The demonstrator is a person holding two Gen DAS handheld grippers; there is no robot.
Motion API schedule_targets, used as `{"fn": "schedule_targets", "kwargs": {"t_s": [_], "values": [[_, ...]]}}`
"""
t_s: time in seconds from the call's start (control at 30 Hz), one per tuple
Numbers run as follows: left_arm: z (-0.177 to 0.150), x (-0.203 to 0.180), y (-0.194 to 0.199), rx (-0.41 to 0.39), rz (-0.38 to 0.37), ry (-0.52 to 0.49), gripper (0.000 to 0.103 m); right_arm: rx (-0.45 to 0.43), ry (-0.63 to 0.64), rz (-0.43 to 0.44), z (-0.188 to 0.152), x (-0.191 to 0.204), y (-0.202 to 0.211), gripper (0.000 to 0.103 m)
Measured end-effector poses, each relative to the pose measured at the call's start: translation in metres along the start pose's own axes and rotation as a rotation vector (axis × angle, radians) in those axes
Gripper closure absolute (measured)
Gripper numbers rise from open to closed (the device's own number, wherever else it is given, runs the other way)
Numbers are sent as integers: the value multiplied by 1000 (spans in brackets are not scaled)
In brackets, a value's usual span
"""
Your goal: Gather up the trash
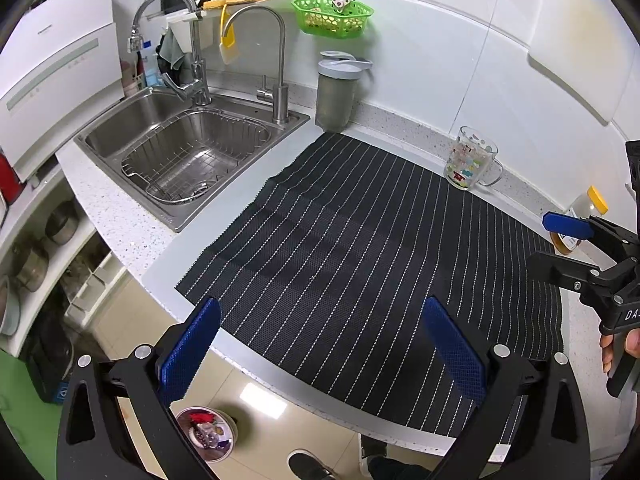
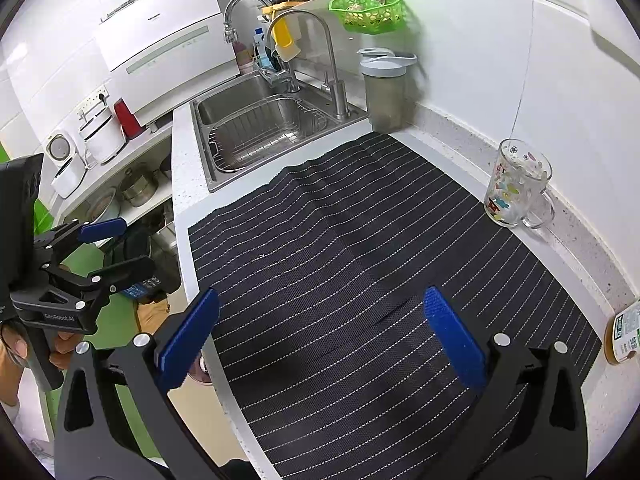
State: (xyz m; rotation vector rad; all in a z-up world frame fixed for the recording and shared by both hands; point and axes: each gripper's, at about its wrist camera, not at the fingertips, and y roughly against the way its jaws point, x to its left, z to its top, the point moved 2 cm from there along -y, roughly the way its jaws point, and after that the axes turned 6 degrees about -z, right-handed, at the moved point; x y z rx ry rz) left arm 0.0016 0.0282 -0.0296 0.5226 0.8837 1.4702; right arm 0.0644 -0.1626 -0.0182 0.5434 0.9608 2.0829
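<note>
1. Left gripper (image 1: 320, 354), left wrist view: blue fingers spread wide, nothing held, over striped mat (image 1: 360, 240). Trash bin (image 1: 206, 434) on floor below counter edge, holding trash.
2. Right gripper (image 2: 320, 344), right wrist view: fingers wide apart, empty, above mat; glass mug (image 2: 516, 184) by wall.

Home kitchen: sink (image 1: 132, 128), faucet (image 1: 168, 4), countertop (image 1: 120, 220).

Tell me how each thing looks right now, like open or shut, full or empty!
Left tool: open, holding nothing.
Right tool: open, holding nothing.
Glass mug: upright, looks empty.
Grey jug: upright, lid on.
Yellow-capped bottle: upright, cap on.
Striped mat: spread flat on the counter.
Sink: dry, wire basket sitting inside.
Green basket: on the wall, holding small things.
Trash bin: on the floor, trash inside.
</note>
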Motion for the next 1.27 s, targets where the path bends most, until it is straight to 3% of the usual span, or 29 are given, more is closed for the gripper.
{"fn": "schedule_targets", "kwargs": {"t_s": [0.83, 1.07, 1.27], "values": [[2, 2, 0, 4, -20, 17, 6, 5, -8, 4, -4, 2, -3, 3], [2, 3, -2, 26, -57, 21, 6, 5, -12, 11, -6, 4, -3, 3], [3, 3, -1, 12, -37, 23, 6, 5, -12, 14, -6, 4, -3, 3]]}}
